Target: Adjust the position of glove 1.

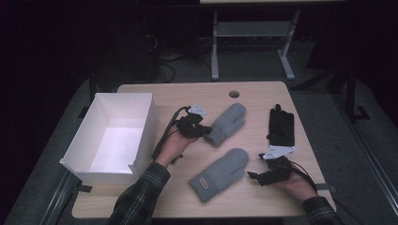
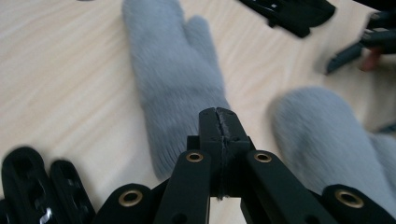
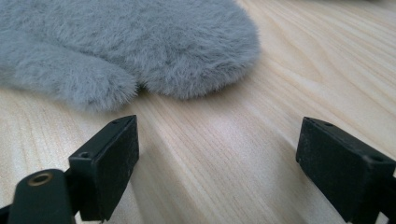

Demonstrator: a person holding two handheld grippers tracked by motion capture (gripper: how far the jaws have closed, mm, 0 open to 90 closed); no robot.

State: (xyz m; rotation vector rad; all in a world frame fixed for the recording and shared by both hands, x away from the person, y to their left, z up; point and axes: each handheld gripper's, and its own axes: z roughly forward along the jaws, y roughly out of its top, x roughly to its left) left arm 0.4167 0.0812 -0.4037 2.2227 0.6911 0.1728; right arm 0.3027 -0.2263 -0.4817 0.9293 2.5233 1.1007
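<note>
My left gripper (image 1: 202, 132) has its fingers (image 2: 218, 122) pinched fully together on the cuff edge of the far grey mitten (image 1: 227, 123); in the left gripper view a thin line of grey fleece sits between the closed pads, and the rest of that mitten stretches away beyond the fingertips across the desk (image 1: 253, 93), thumb to the right of them. The white box (image 1: 112, 136) lies behind the left hand, well away from the fingers.

My right gripper (image 1: 252, 176) has its fingers (image 3: 109, 163) spread wide, with bare wood between them and nothing held. The near grey mitten (image 1: 219, 173) lies just ahead of those fingertips: in the right gripper view its rounded end and thumb sit a little beyond the left finger, apart from both pads. In the left gripper view the same mitten shows as a blurred grey shape to the right of my closed fingers.

The black glove (image 1: 280, 126) lies flat on the desk beyond the right gripper, apart from its fingers and from both mittens.
</note>
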